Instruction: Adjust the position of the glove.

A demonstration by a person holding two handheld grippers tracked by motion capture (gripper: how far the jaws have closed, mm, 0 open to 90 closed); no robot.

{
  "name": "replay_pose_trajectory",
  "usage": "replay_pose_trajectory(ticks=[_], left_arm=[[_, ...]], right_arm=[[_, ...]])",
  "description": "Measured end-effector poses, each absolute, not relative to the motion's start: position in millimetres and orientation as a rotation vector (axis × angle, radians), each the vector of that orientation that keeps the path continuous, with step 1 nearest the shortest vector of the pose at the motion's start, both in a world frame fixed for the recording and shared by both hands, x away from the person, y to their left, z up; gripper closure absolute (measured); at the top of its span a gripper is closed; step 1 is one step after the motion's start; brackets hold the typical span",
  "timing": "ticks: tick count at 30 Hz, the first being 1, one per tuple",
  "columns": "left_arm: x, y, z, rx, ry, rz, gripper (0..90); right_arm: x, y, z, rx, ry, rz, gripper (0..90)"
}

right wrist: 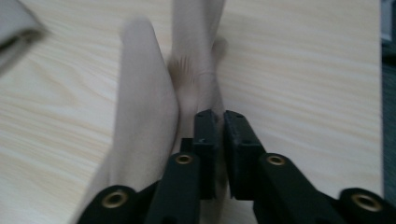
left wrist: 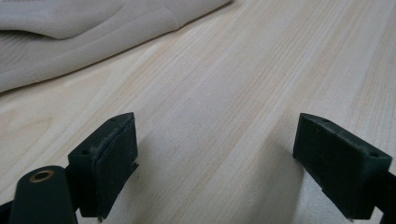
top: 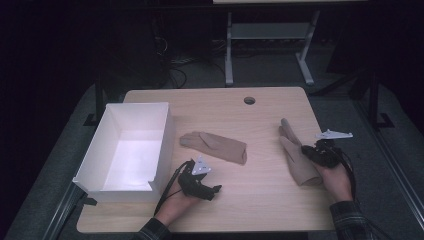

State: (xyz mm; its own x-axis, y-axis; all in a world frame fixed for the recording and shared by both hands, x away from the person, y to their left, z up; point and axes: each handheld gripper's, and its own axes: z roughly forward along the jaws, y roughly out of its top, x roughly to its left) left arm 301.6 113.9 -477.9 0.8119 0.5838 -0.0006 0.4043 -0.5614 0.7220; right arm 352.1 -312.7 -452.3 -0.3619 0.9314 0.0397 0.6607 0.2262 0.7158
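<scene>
Right tongs (right wrist: 218, 122) seemingly pinch beige glove (right wrist: 144, 107).

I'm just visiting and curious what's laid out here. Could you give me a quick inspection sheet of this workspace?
Surface: pale wooden table, a round hole near its far edge.
Job's things: two beige gloves, left glove lying flat at the middle, right glove at the right gripper.
Clutter: open white box at left.
Grippers: left gripper open over bare wood; right gripper nearly closed, glove fabric between its jaws.
Cables: black cable trails from the left gripper.
Surroundings: dark room, grey metal frame behind.
</scene>
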Motion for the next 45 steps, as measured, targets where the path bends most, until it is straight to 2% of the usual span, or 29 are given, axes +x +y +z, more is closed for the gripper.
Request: replay_pose_trajectory(ticks=[2, 8, 9, 10, 11, 12, 17, 29, 45], left_arm=[[302, 114, -478, 2.242, 0.723, 0.308, 13.2], [302, 114, -478, 2.242, 0.723, 0.308, 13.2], [302, 114, -478, 2.242, 0.723, 0.308, 13.2], [302, 114, -478, 2.242, 0.723, 0.308, 13.2], [302, 114, -478, 2.242, 0.723, 0.308, 13.2], [302, 114, -478, 2.243, 0.723, 0.309, 13.1], [301, 114, -478, 2.242, 0.724, 0.309, 13.1], [301, 114, -478, 2.243, 0.724, 0.309, 13.1], [301, 113, -478, 2.240, 0.729, 0.306, 13.1]], right_arm=[[353, -316, -455, 1.493, 2.102, 0.870, 76.7], [347, -325, -446, 1.487, 2.057, 0.891, 73.4], [345, -326, -444, 1.474, 2.055, 0.899, 74.2], [342, -326, -440, 1.460, 2.065, 0.928, 80.2], [342, -326, -440, 1.460, 2.065, 0.928, 80.2], [342, -323, -440, 1.439, 2.108, 0.958, 84.8], [345, -311, -448, 1.379, 2.216, 0.951, 89.4], [351, -304, -462, 1.365, 2.322, 0.917, 90.0], [338, -242, -463, 1.197, 2.539, 0.988, 90.0]])
